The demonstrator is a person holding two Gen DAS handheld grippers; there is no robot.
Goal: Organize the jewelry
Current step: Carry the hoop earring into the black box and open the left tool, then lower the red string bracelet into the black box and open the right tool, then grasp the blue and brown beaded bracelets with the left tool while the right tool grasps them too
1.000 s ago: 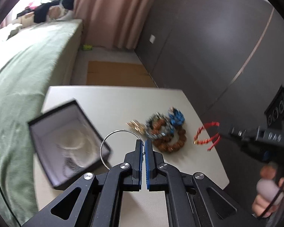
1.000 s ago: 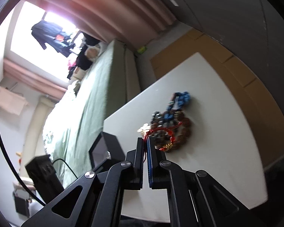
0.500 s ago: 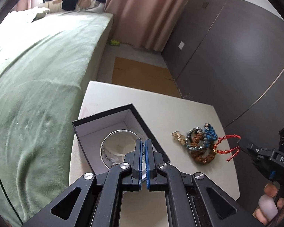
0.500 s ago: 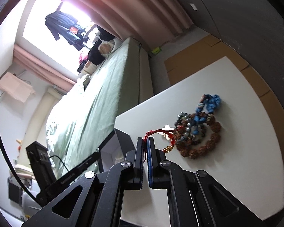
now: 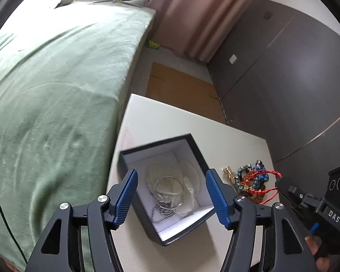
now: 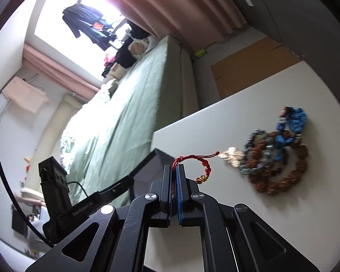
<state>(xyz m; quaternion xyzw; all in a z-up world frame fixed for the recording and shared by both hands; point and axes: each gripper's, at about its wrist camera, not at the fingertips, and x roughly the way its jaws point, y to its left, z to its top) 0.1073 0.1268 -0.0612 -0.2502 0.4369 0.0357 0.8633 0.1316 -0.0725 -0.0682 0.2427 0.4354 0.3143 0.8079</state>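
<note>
My left gripper [image 5: 171, 196] is open above a black jewelry box [image 5: 193, 146] with a white lining. A silver bangle [image 5: 168, 189] and a silver chain [image 5: 163, 210] lie inside the box. My right gripper [image 6: 175, 170] is shut on a red cord bracelet [image 6: 192, 158] with a gold charm, held above the table; it also shows in the left wrist view [image 5: 264, 182]. A pile of bead bracelets [image 6: 281, 156], brown, blue and grey, with a gold piece [image 6: 232, 156], lies on the white table [image 6: 272, 226] to the right of the box.
A bed with a green cover [image 5: 45, 90] runs along the table's left side. Dark wardrobe doors [image 5: 294, 79] stand behind the table. A cardboard sheet [image 5: 181, 88] lies on the floor beyond the table's far edge.
My left gripper has opened and let the silver bangle fall into the box. My right gripper has carried the red bracelet off the pile toward the box.
</note>
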